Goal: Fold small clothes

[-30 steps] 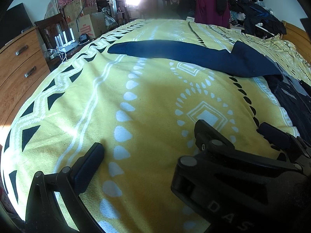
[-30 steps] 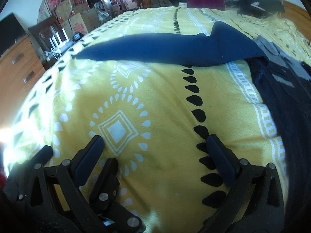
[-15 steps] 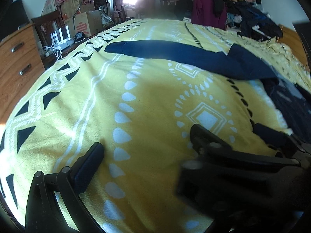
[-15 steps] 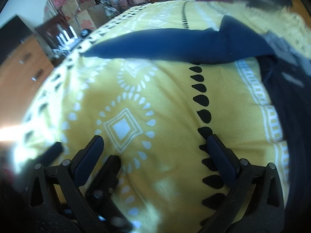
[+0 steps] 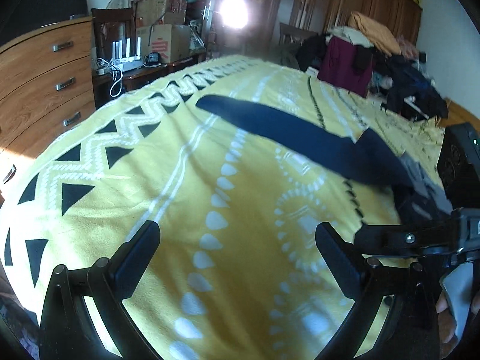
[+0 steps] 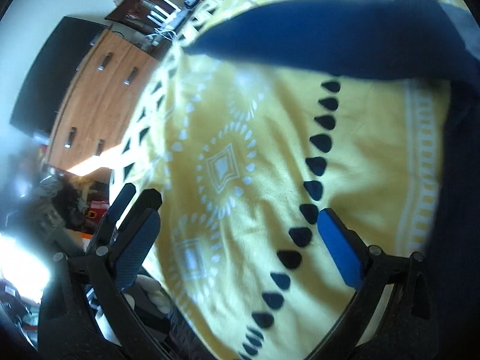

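Note:
A long navy garment (image 5: 300, 138) lies stretched across the far part of the yellow patterned bedspread (image 5: 240, 210); in the right wrist view the same navy garment (image 6: 315, 39) runs along the top. More dark clothing (image 6: 459, 180) lies at the right edge of the bed. My left gripper (image 5: 237, 246) is open above bare bedspread, well short of the garment. My right gripper (image 6: 238, 231) is open too, tilted, holding nothing. The right gripper's body (image 5: 420, 240) shows at the right of the left wrist view.
A wooden chest of drawers (image 5: 45, 90) stands left of the bed, with a low table, cables and cardboard boxes (image 5: 162, 39) behind it. A heap of clothes (image 5: 375, 57) covers the far right end. A hand (image 5: 447, 324) appears at the lower right.
Both grippers rose and swung. The right gripper moved out of the left view's foreground to its right edge and rolled, so its view now tilts toward the drawers.

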{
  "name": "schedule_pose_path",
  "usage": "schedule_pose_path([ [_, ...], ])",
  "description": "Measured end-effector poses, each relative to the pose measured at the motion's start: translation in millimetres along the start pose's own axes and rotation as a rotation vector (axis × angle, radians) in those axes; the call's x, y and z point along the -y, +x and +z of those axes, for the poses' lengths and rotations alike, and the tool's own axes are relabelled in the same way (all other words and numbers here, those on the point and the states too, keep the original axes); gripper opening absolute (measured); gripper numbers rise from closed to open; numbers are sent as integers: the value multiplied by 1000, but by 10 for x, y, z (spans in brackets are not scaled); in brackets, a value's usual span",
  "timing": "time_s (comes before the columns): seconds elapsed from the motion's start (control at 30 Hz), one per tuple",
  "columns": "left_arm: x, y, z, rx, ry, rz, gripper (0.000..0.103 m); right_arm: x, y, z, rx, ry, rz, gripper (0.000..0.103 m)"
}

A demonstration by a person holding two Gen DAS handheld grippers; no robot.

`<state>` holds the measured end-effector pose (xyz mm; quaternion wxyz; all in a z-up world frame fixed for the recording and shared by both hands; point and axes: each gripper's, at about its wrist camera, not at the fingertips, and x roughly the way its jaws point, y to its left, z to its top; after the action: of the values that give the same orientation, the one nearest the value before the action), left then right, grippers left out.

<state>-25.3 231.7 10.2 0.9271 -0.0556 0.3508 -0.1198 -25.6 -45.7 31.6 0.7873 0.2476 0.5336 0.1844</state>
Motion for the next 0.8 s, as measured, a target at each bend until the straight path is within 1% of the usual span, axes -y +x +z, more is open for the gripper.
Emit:
schedule_pose_path([
  [0.1, 58, -248, 125, 75, -45, -26, 103, -92, -418, -68, 61, -81, 24, 103],
  [0.2, 121, -607, 339, 189, -98, -51, 103, -210, -896, -151, 148, -176, 22, 103],
  [0.3, 227, -1063, 629, 342, -148, -101, 103, -330, -1378, -248, 253, -275, 4, 103],
  [0.37, 339, -1408, 818, 453, -162, -140, 103, -408, -1682, -324, 335, -330, -11, 103],
  [0.4, 404, -1583, 913, 505, -167, -172, 103, -414, -1905, -379, 383, -358, -20, 103],
  [0.47, 528, -1953, 1070, 625, -156, -241, 103, -487, -2218, -471, 484, -413, -43, 103],
  [0.53, 680, -2298, 1197, 740, -144, -289, 103, -569, -2502, -564, 594, -472, -73, 103],
  [0.6, 807, -2600, 1304, 830, -152, -335, 103, -629, -2742, -660, 688, -517, -95, 103],
  [0.67, 910, -2883, 1399, 903, -163, -373, 103, -674, -2964, -752, 781, -551, -117, 103],
  [0.73, 1018, -3126, 1481, 948, -149, -404, 103, -706, -3153, -831, 864, -584, -139, 103],
  [0.8, 1125, -3365, 1536, 979, -123, -401, 103, -713, -3316, -907, 937, -617, -161, 103],
])
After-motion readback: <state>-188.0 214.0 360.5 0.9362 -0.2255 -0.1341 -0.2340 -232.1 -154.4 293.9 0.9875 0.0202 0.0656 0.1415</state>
